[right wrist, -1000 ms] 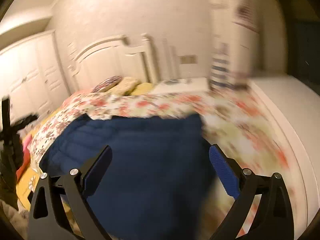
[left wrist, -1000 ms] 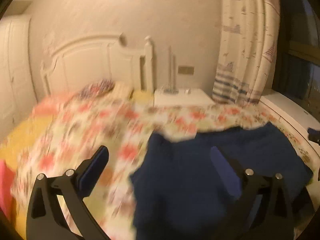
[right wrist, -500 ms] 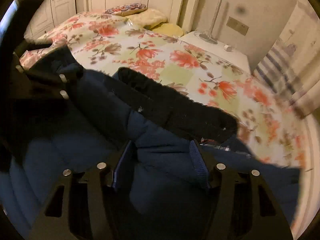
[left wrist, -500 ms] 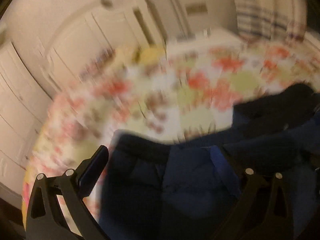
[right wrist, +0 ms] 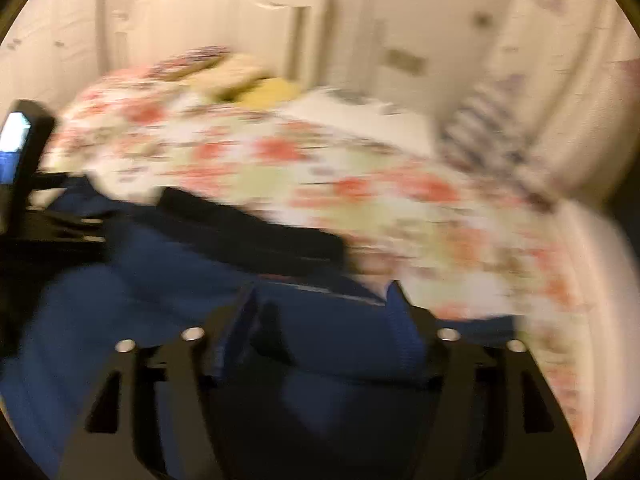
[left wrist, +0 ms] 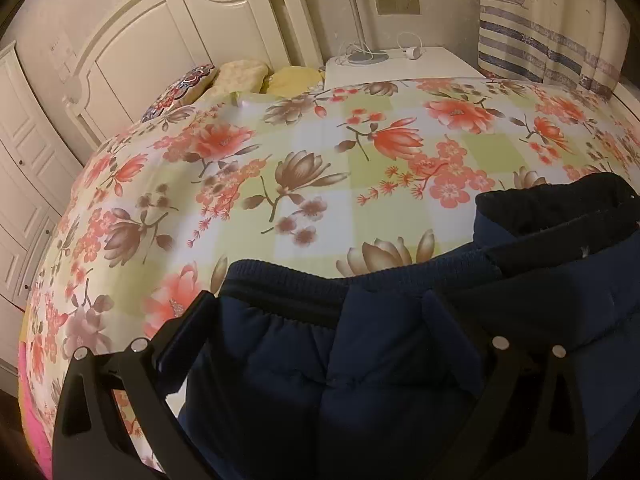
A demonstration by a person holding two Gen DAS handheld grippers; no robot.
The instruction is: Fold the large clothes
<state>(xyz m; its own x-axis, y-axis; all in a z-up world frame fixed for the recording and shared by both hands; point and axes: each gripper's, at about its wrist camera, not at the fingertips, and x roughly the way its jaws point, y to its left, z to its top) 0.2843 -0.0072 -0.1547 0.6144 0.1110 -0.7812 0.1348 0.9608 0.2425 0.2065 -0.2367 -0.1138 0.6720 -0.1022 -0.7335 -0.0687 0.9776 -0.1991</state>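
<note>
The navy jacket (left wrist: pixel 360 360) has slid between the left hand-held gripper's (left wrist: pixel 320 328) spread fingers.

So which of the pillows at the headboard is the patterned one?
The leftmost pillow, dark with a red-and-blue print; the other two pillows beside it are plain yellowish.

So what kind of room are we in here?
Almost certainly a home bedroom: a bed under a floral orange-and-green bedspread, a white arched wooden headboard with pillows against it, and a white nightstand beside a striped curtain.
</note>
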